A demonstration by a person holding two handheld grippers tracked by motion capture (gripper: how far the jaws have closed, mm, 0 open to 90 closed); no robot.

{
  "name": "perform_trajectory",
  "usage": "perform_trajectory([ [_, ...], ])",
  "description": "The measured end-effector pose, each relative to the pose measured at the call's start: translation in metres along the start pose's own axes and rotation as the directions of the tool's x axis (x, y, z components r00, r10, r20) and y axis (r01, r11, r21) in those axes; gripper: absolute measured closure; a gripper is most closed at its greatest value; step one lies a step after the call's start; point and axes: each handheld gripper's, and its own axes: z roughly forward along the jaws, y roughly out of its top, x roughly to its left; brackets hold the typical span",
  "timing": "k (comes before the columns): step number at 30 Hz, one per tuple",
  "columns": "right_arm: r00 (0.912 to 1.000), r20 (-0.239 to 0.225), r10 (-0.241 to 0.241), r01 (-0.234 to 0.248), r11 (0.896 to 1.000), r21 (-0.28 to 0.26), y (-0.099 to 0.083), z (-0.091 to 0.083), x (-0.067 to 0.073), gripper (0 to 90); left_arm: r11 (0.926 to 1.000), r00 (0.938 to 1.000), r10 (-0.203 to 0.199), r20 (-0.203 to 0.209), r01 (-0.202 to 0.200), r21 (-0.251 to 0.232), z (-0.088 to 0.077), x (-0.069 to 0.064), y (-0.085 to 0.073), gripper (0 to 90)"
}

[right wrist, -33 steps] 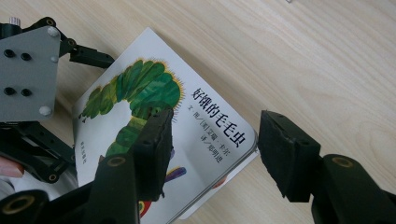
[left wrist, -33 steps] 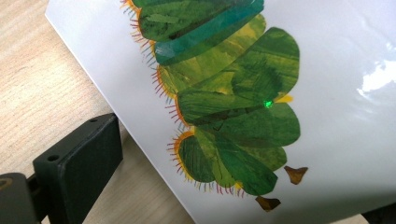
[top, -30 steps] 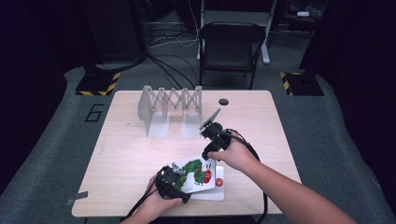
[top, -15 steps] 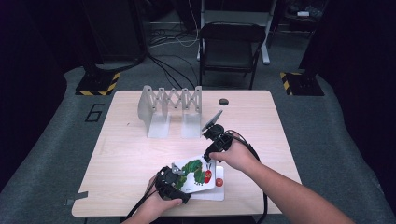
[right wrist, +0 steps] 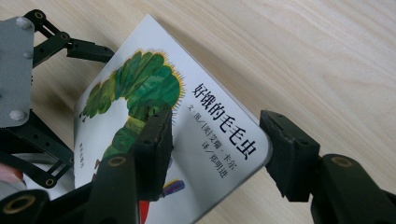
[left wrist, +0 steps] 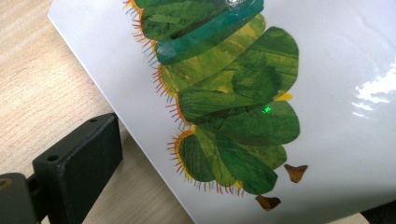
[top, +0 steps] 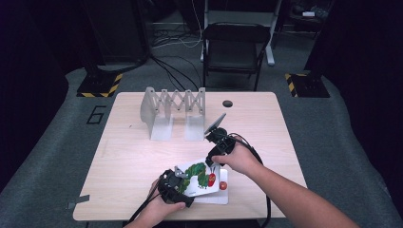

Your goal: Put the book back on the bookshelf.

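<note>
Cover text on the picture book [right wrist: 187, 126] reads 好饿的毛毛虫, with smaller lines beneath that I cannot read, beside a green caterpillar. Book sits near the table's [top: 133, 156] front edge, right of centre, tilted up over a second white book [top: 219, 195] lying flat. Its long axis runs roughly left to right along that edge. My left gripper [top: 175, 186] holds the book's left end; grip itself I cannot tell. My right gripper [right wrist: 215, 144] has jaws wide apart, straddling the cover's corner, pads not pressing
</note>
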Motion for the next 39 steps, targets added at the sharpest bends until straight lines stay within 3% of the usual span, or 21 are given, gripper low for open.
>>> perform_trajectory([
  [12, 0.9999, -0.011, 0.012, -0.012, 1.000, 0.018, 0.0005, 0.0014, 0.0002, 43.8, 1.0000, 1.0000, 0.001, 0.001, -0.001, -0.002, 0.0002, 0.0000, 0.0001, 2.6],
  [18, 0.9998, -0.017, -0.007, 0.007, 1.000, 0.009, 0.0008, 0.0015, -0.0003, 43.5, 1.0000, 1.0000, 0.000, 0.002, 0.000, -0.001, 0.0003, 0.0000, 0.0003, 2.5],
  [25, 0.9987, -0.048, -0.020, 0.021, 0.999, 0.026, 0.0016, 0.0047, 0.0021, 34.9, 1.0000, 1.0000, 0.000, 0.001, 0.000, 0.000, 0.0003, 0.0000, 0.0004, 2.5],
  [29, 0.9990, -0.029, -0.035, 0.036, 0.999, 0.035, 0.0020, 0.0062, 0.0005, 36.8, 1.0000, 1.0000, 0.000, 0.001, 0.000, -0.001, 0.0004, -0.0001, 0.0003, 2.5],
  [31, 0.9994, -0.036, -0.002, 0.004, 0.999, 0.042, 0.0029, 0.0068, -0.0007, 38.4, 1.0000, 1.0000, 0.001, 0.001, -0.001, -0.001, 0.0003, 0.0000, 0.0002, 2.5],
  [39, 0.9986, -0.052, 0.012, -0.008, 0.997, 0.076, 0.0045, 0.0074, -0.0044, 39.9, 1.0000, 1.0000, 0.004, 0.001, -0.004, -0.003, 0.0003, -0.0001, 0.0000, 2.5],
])
